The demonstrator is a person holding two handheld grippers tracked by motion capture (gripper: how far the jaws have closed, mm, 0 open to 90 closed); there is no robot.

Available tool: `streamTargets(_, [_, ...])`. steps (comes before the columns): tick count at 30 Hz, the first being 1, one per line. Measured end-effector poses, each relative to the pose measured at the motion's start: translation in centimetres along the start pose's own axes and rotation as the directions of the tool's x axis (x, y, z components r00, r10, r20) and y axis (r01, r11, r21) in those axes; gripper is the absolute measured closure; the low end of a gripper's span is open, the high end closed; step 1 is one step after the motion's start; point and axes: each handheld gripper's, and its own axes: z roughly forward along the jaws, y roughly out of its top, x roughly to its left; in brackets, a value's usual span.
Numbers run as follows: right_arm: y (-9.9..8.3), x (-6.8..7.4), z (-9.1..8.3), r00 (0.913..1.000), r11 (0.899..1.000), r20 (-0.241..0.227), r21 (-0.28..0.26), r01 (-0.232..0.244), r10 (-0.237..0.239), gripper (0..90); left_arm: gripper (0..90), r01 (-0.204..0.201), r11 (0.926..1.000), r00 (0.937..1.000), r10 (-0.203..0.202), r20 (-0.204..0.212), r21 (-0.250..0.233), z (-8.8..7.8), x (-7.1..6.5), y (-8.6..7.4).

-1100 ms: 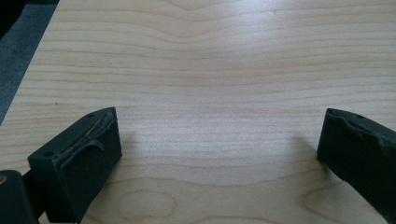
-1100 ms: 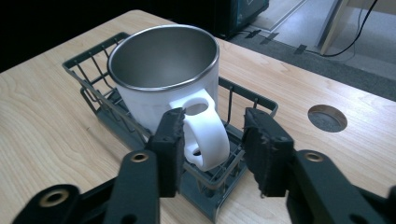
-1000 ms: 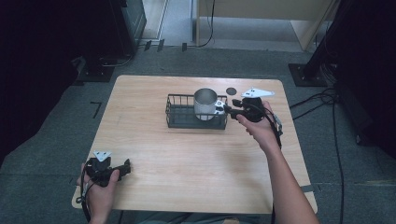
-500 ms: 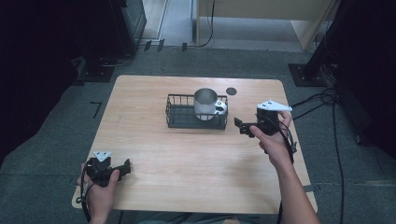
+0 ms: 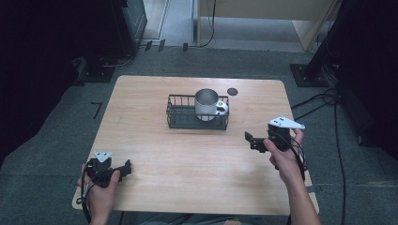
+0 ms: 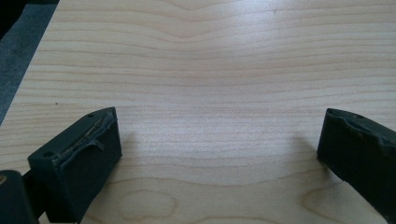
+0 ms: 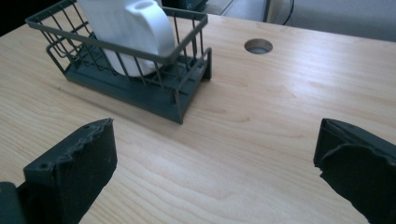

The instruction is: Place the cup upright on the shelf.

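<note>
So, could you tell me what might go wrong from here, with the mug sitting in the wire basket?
1. The mug stands at the right end of the wire basket, handle at the rim; a reach in by the open right gripper might snag the wires.
2. The basket looks light, so it may slide on the table.
3. The left gripper, open, rests near the front edge.

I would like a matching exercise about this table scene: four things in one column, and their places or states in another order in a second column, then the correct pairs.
Things:
1. mug
2. wire basket
3. left gripper
4. right gripper

Places or states:
A. open, at the near left corner of the table
B. dark, standing mid-table toward the far edge
C. open, held right of the basket, jaws pointing left
D. white outside, upright inside the basket

Pairs: 1-D, 2-B, 3-A, 4-C
</note>
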Motion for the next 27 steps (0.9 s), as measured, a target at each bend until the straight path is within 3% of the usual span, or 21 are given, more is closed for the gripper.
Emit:
streamTargets(12, [-4.4,-1.5,-1.5,0.9970,0.998,0.058,0.027,-0.052,0.051,0.0,0.0,0.000,1.0000,1.0000,0.000,0.000,0.000,0.0,0.0,0.0])
streamTargets(27, [-10.3,-3.3,-2.8,0.9824,0.991,0.174,0.100,-0.086,0.068,0.0,0.0,0.000,1.0000,1.0000,0.000,0.000,0.000,0.0,0.0,0.0])
